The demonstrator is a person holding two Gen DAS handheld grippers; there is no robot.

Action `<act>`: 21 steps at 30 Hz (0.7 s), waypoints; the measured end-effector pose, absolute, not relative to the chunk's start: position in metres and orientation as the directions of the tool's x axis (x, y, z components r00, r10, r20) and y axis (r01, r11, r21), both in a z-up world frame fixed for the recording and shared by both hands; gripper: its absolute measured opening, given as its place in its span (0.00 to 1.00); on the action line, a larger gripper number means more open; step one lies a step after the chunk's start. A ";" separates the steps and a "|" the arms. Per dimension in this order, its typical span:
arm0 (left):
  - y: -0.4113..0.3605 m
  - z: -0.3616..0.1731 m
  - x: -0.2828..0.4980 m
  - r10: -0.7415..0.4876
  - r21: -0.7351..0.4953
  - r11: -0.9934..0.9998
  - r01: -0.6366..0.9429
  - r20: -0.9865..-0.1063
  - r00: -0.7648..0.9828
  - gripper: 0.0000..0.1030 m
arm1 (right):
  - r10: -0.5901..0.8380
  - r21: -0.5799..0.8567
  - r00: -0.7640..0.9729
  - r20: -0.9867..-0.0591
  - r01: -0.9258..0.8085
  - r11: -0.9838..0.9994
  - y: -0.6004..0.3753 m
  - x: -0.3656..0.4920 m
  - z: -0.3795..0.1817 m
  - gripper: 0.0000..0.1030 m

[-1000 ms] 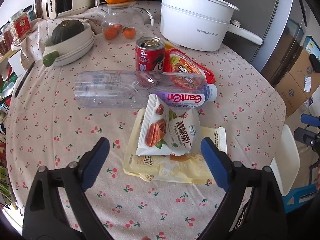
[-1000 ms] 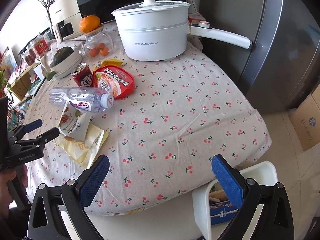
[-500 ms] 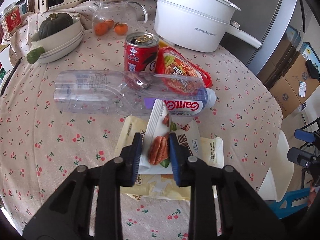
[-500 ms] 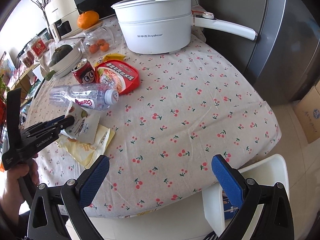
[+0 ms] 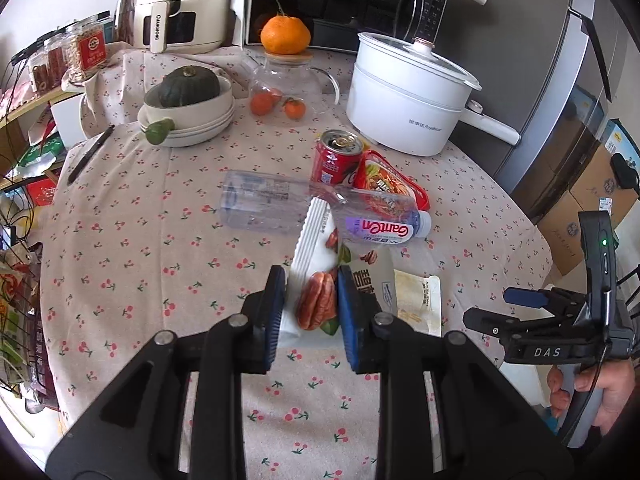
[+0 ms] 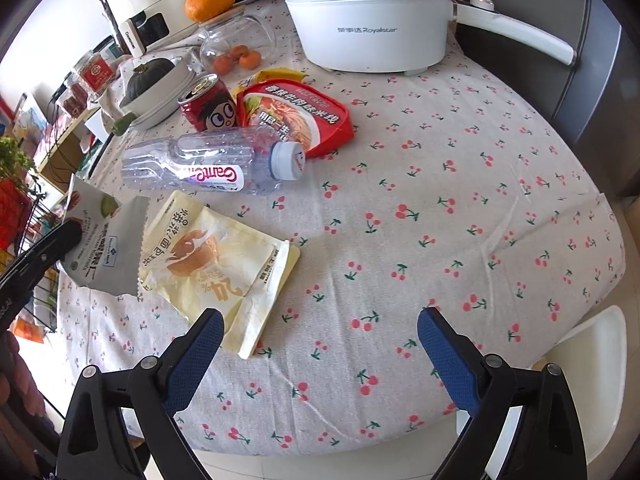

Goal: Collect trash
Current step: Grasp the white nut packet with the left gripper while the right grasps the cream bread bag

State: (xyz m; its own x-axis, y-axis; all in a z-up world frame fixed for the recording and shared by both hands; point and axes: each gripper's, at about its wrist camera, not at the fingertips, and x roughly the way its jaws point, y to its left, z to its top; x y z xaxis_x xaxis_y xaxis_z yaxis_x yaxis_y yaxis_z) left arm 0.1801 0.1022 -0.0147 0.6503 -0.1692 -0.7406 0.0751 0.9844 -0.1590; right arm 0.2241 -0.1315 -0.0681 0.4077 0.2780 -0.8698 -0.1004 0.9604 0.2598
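Left gripper (image 5: 311,300): jaws clenched on the white pecan snack packet (image 5: 320,280), lifted clear of the table (image 6: 460,200) at its near left side.
Right gripper (image 6: 320,344): jaws wide apart and closing, nothing between them; they hover over bare cloth near the table's front edge, just beside the yellow wrapper (image 6: 216,268).
Trash on the table: one yellow wrapper lying flat; one clear plastic bottle (image 6: 208,164) on its side; one red can (image 6: 206,104) upright; one red noodle tray (image 6: 296,116) touching the bottle.
Other things: one white pot (image 6: 368,20) at the far edge; one glass jar (image 6: 236,46) with one orange (image 6: 210,0) on its lid; one green squash (image 5: 190,86) in stacked bowls.
Open room: the right half of the table is bare cloth to its rounded edge.
Beyond the edge: one white chair (image 6: 588,364), front right.
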 end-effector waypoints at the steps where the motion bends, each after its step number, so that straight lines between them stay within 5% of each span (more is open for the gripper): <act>1: 0.109 -0.013 0.178 -0.158 -0.162 0.985 0.056 -0.738 0.656 0.27 | 0.289 0.267 0.409 -0.865 -0.112 0.957 -0.126 0.224 -0.069 0.92; 12: 0.148 -0.024 0.166 -0.101 -0.146 0.989 -0.019 -0.767 0.634 0.27 | 0.352 0.181 0.400 -0.847 -0.406 0.896 -0.035 0.209 -0.067 0.81; 18: 0.156 -0.026 0.161 -0.093 -0.132 0.991 -0.017 -0.778 0.621 0.27 | 0.269 0.099 0.414 -0.870 -0.388 0.916 -0.010 0.223 -0.089 0.53; 21: 0.159 -0.026 0.159 -0.098 -0.133 0.991 -0.010 -0.781 0.616 0.27 | 0.270 0.103 0.424 -0.864 -0.377 0.920 -0.005 0.228 -0.092 0.25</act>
State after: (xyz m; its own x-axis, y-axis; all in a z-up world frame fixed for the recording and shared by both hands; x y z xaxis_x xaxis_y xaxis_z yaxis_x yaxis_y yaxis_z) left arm 0.1586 0.1591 -0.0263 0.6162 -0.0983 -0.7814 -0.0104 0.9911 -0.1329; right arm 0.2284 -0.0054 -0.0923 0.4237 0.2704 -0.8645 -0.3774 0.9203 0.1029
